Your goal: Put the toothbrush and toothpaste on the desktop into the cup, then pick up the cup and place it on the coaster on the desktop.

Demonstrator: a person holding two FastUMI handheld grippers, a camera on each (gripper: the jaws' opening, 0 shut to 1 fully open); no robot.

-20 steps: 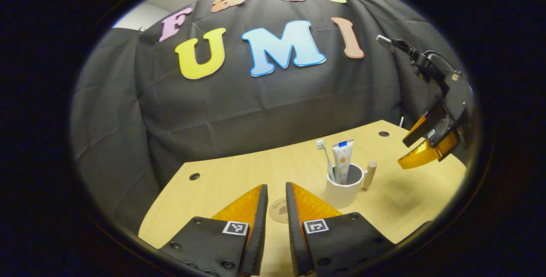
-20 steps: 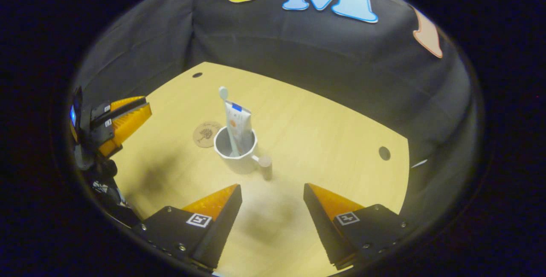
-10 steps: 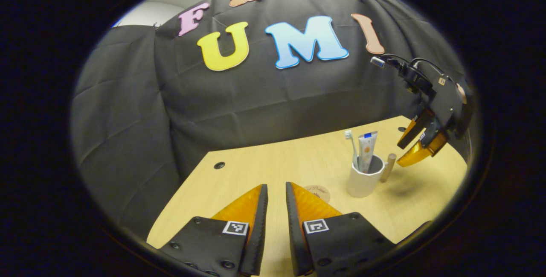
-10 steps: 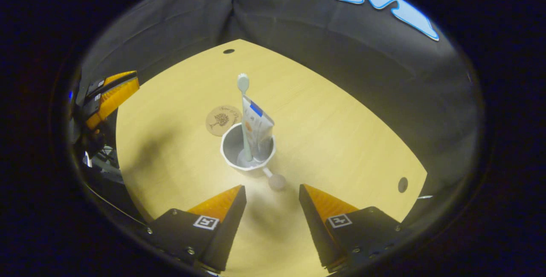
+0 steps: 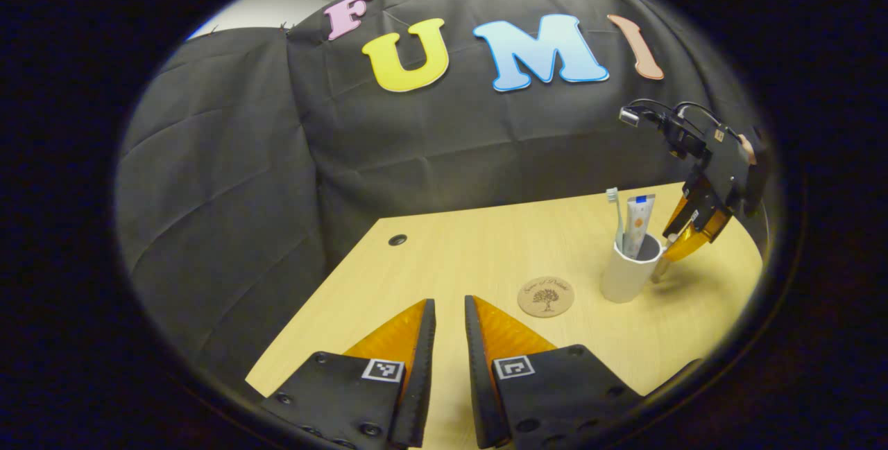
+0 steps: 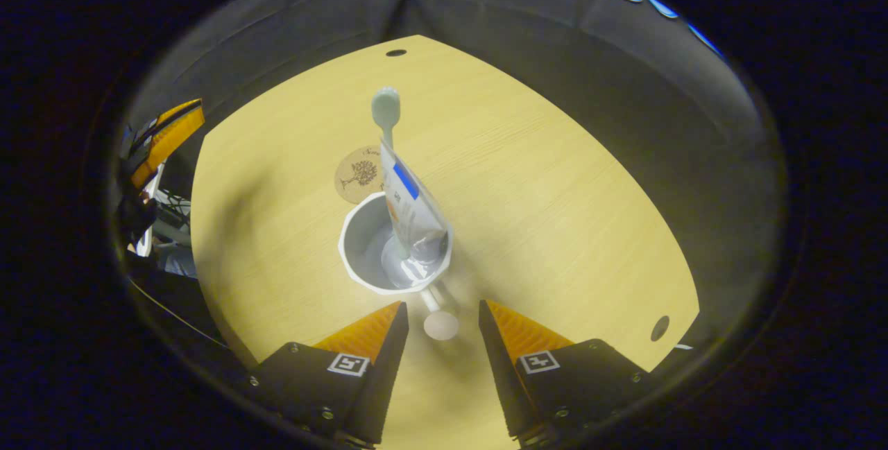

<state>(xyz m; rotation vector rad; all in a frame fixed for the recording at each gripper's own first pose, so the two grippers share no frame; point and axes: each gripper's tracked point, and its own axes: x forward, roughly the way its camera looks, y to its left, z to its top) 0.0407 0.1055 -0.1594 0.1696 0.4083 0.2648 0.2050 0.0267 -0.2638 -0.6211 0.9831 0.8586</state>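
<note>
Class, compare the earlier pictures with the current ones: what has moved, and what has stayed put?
The right gripper has come down toward the cup, its jaws narrowing to either side of the wooden handle knob but not yet gripping it. The left gripper has swung aside, jaws nearly closed and empty. The cup, toothbrush, toothpaste and coaster have not moved.

toothbrush (image 6: 386, 111) and toothpaste (image 6: 411, 204) in cup (image 6: 361, 256), coaster (image 6: 359, 174) beside cup
</note>
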